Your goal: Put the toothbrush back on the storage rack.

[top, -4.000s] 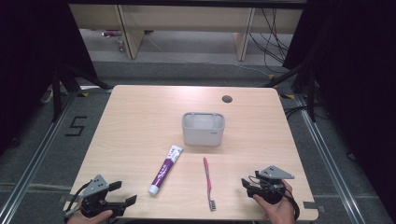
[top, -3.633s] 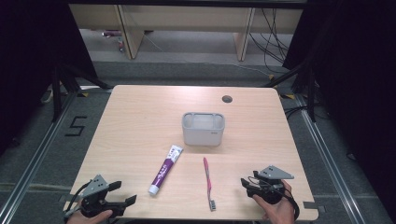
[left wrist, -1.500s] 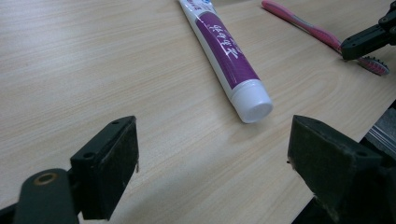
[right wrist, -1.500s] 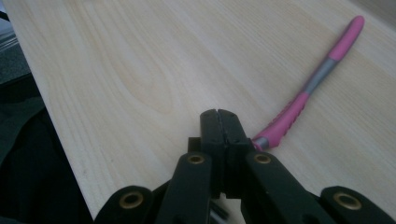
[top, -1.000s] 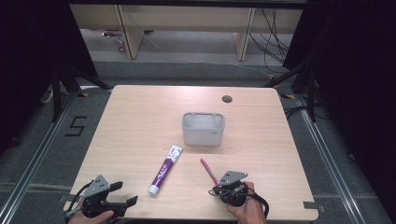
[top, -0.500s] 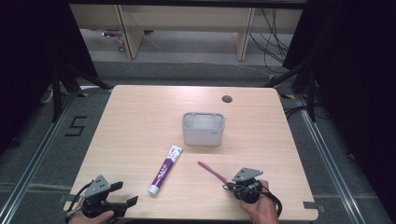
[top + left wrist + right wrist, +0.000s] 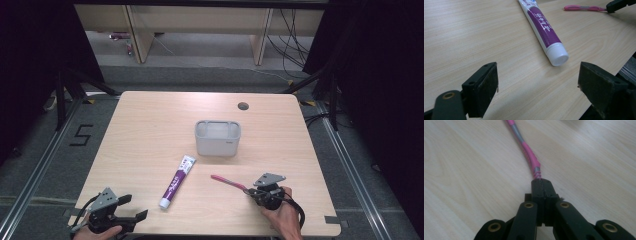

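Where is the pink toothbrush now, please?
In the high view, the toothbrush lies low on the table's right half, clamped by the right gripper, right of the toothpaste tube.

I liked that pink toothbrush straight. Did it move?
Yes. The toothbrush, clamped in the right gripper, has swung and slid right, away from the toothpaste tube.

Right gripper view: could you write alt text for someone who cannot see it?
Two black jaws of the right gripper, shut on the end of a pink and grey toothbrush. The toothbrush runs away from the jaws over a pale wooden table toward the top of the picture.
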A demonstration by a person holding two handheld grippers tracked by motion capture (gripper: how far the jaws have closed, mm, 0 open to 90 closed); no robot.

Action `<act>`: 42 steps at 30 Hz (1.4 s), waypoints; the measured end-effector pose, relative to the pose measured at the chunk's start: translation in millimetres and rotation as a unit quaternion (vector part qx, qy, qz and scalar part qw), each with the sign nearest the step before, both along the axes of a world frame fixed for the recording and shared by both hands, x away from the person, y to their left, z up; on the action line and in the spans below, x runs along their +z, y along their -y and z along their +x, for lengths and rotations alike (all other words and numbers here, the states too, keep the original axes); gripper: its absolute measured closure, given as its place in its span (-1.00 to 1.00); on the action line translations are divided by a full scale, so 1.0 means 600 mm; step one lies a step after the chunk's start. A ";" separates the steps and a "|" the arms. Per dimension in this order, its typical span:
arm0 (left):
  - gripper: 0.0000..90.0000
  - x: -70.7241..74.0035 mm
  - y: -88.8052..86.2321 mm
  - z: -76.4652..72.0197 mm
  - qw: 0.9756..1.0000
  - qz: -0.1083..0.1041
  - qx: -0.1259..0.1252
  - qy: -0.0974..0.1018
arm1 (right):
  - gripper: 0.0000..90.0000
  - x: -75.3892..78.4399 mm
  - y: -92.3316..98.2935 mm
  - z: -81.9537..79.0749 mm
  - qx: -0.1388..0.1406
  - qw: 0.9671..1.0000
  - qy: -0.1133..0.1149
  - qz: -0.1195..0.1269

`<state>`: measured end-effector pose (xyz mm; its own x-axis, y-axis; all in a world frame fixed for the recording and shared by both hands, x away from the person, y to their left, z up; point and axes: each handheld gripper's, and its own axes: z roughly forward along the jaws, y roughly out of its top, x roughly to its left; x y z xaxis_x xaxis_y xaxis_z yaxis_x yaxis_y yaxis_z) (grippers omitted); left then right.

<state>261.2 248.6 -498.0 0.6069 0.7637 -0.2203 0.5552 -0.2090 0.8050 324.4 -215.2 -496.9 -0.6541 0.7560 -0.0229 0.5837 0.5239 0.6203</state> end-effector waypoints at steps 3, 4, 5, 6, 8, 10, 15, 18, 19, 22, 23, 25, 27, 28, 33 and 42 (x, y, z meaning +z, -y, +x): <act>-0.64 0.000 0.000 0.000 1.000 0.000 0.000 0.000 | 1.00 -0.001 0.006 0.009 -0.007 1.000 0.001 0.000; -0.64 0.000 0.000 0.000 1.000 0.001 0.001 -0.001 | 1.00 0.000 0.009 0.012 -0.005 1.000 0.002 -0.007; -0.64 0.000 0.000 0.000 1.000 0.000 0.000 0.000 | 1.00 -0.001 0.011 0.016 -0.004 1.000 0.004 -0.008; -0.64 0.000 0.000 0.000 1.000 0.000 0.001 0.000 | 1.00 0.000 0.011 0.017 -0.012 1.000 0.000 -0.004; -0.64 0.000 0.000 0.000 1.000 0.000 0.001 -0.001 | 1.00 -0.001 0.014 0.025 -0.008 1.000 0.001 -0.006; -0.64 0.000 0.000 0.000 1.000 0.001 0.000 0.000 | 1.00 -0.002 0.015 0.030 -0.019 1.000 -0.002 -0.008; -0.64 0.000 0.001 0.000 1.000 0.004 0.001 -0.002 | 1.00 -0.002 0.019 0.046 -0.027 1.000 0.001 -0.013; -0.64 0.000 0.001 0.000 1.000 0.004 0.002 -0.002 | 1.00 -0.001 0.017 0.055 -0.036 0.999 -0.003 -0.012; -0.64 -0.001 0.001 0.000 1.000 0.002 0.001 -0.001 | 1.00 -0.003 0.019 0.063 -0.027 0.999 0.010 -0.017; -0.64 -0.001 0.001 0.001 1.000 0.003 0.000 -0.002 | 1.00 -0.003 0.020 0.074 -0.031 0.999 0.009 -0.021; -0.64 -0.001 0.001 0.000 1.000 0.002 0.000 -0.001 | 1.00 -0.003 0.020 0.077 -0.030 0.999 0.008 -0.019; -0.64 0.000 0.001 -0.001 1.000 0.006 0.003 -0.002 | 1.00 -0.003 0.019 0.084 -0.036 0.999 0.009 -0.018; -0.64 0.000 0.001 0.000 1.000 0.006 0.002 -0.002 | 1.00 -0.004 0.018 0.091 -0.035 0.999 0.010 -0.017; -0.64 -0.001 0.001 0.000 1.000 0.005 0.001 -0.001 | 1.00 -0.003 0.017 0.094 -0.035 0.999 0.009 -0.020; -0.64 -0.001 0.000 0.001 1.000 0.003 0.000 -0.001 | 1.00 0.002 0.010 0.109 -0.039 0.999 0.013 -0.020; -0.64 -0.001 0.002 -0.001 1.000 0.005 0.002 0.000 | 1.00 0.003 0.002 0.136 -0.040 0.999 0.015 -0.017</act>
